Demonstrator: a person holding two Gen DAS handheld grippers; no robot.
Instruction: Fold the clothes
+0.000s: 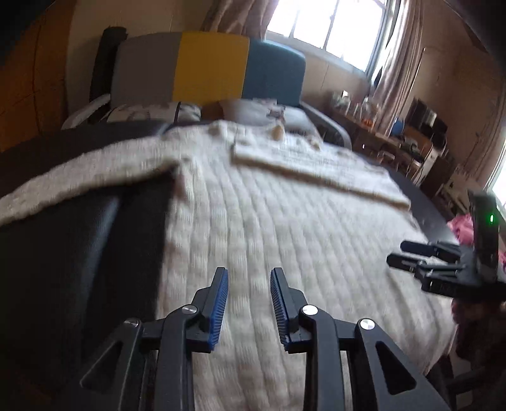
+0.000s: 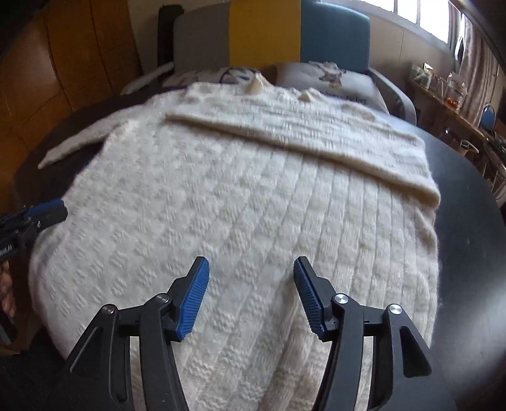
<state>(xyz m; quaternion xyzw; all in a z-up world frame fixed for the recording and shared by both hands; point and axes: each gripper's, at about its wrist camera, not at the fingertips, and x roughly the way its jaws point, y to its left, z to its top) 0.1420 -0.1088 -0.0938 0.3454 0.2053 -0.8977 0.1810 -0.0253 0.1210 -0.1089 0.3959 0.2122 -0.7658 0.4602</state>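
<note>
A cream cable-knit sweater (image 1: 278, 221) (image 2: 240, 196) lies spread flat on a black table (image 2: 468, 221). One sleeve (image 2: 310, 142) is folded across the chest. The other sleeve (image 1: 79, 177) stretches out to the left over the dark surface. My left gripper (image 1: 249, 275) hovers over the sweater's lower body, its blue pads apart with nothing between them. My right gripper (image 2: 251, 264) stands open wider over the hem area, also empty. In the left wrist view the right gripper (image 1: 411, 256) shows at the right edge. The left gripper's tip (image 2: 47, 210) shows at the right wrist view's left edge.
Behind the table stands a grey, yellow and blue sofa (image 1: 208, 69) with cushions (image 2: 332, 79). A cluttered wooden shelf (image 1: 395, 126) runs along the right wall under a bright window (image 1: 329, 28). A pink cloth (image 1: 461, 226) lies past the table's right edge. Wooden panelling (image 2: 63, 63) is at left.
</note>
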